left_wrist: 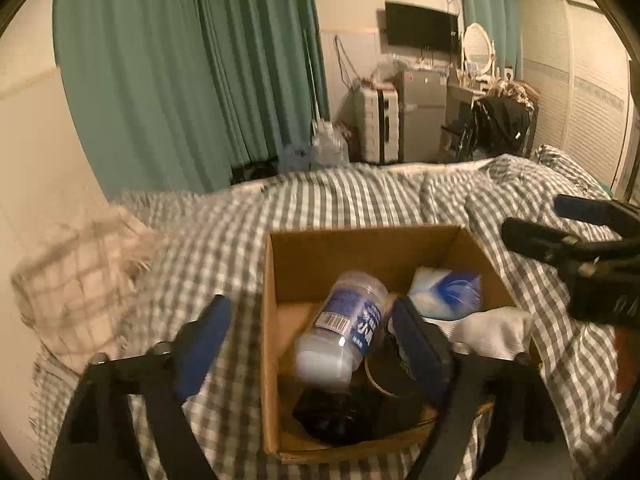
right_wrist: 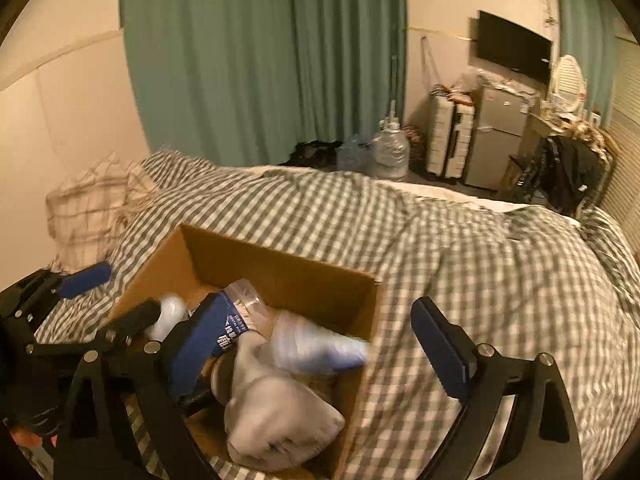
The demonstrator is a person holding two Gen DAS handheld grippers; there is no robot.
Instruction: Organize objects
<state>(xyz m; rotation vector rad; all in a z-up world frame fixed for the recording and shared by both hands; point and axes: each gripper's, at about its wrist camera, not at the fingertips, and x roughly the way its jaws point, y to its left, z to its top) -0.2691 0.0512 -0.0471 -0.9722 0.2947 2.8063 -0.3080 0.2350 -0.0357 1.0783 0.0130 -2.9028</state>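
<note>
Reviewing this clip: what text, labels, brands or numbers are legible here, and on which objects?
Plastic bottle in the cardboard box: blue label with white characters and a barcode, too blurred to read.
Blue-and-white packet: no print legible.
Fridge: stickers too small to read.
Nothing else carries readable text.

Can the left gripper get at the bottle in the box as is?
Probably yes. The left gripper is open, straddling the near left wall of the cardboard box, and the bottle lies tilted on top of the other contents with nothing over it. The box wall between the fingers may hamper closing.
</note>
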